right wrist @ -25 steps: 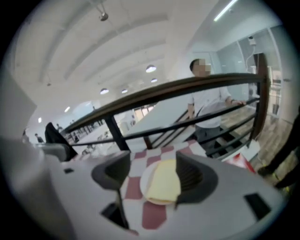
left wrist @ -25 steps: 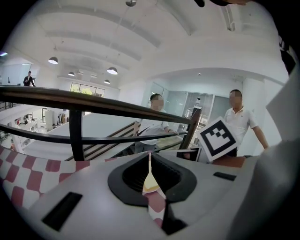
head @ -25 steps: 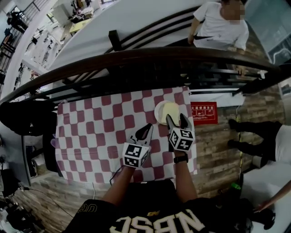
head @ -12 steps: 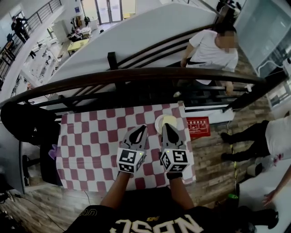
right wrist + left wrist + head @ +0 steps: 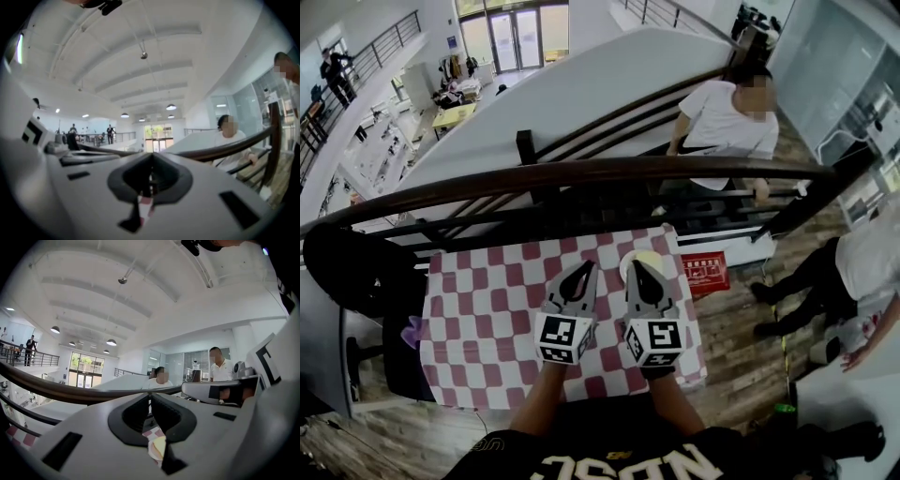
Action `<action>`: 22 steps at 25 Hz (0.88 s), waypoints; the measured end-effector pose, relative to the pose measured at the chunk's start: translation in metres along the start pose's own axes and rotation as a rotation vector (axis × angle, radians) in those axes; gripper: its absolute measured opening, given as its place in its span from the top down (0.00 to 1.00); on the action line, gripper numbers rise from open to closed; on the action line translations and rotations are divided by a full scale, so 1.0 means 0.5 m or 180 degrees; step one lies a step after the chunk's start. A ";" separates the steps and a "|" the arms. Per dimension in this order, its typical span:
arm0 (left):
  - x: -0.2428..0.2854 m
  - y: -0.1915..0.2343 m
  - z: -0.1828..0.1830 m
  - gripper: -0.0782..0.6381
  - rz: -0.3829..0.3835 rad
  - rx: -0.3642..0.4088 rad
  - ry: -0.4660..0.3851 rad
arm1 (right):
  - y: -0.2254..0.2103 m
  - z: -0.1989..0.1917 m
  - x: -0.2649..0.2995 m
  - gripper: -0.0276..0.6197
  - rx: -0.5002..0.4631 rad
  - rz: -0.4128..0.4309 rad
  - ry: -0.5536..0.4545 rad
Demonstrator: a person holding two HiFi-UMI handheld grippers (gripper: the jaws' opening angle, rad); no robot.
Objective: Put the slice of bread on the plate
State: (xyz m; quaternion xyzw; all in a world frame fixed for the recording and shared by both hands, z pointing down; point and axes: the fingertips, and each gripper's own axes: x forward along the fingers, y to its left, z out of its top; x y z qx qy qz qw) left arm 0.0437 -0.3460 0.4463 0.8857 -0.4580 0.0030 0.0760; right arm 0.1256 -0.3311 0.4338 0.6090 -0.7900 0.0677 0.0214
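1 counter (image 5: 487,309). 1 plate (image 5: 626,266) w/ 1 bread slice (image 5: 647,257), approx 1 o'clock on counter. 2 grippers: left gripper (image 5: 580,270), right gripper (image 5: 639,272). 2 ppl close by: white-shirt person (image 5: 727,117) at 1 o'clock, second person (image 5: 862,267) at 3.

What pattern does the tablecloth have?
The tablecloth is checked in dark red and white squares; the head view shows it best.

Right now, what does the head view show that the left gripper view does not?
Only the head view shows the person's forearms and the wooden floor. Only the left gripper view shows the ceiling lamps. Both show the railing and the bread on the plate, though the left gripper view shows only a sliver of them.
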 end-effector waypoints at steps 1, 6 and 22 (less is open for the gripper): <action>-0.002 0.001 0.001 0.84 -0.0005 -0.0009 -0.0012 | 0.004 0.003 -0.001 0.93 -0.0018 0.0003 -0.0013; -0.008 0.003 -0.001 0.84 -0.0012 -0.0074 -0.0035 | 0.021 0.009 -0.009 0.93 -0.0069 -0.0017 -0.0044; -0.020 0.003 -0.011 0.84 -0.0023 -0.0099 -0.0018 | 0.031 -0.005 -0.021 0.93 -0.0095 -0.0101 0.0037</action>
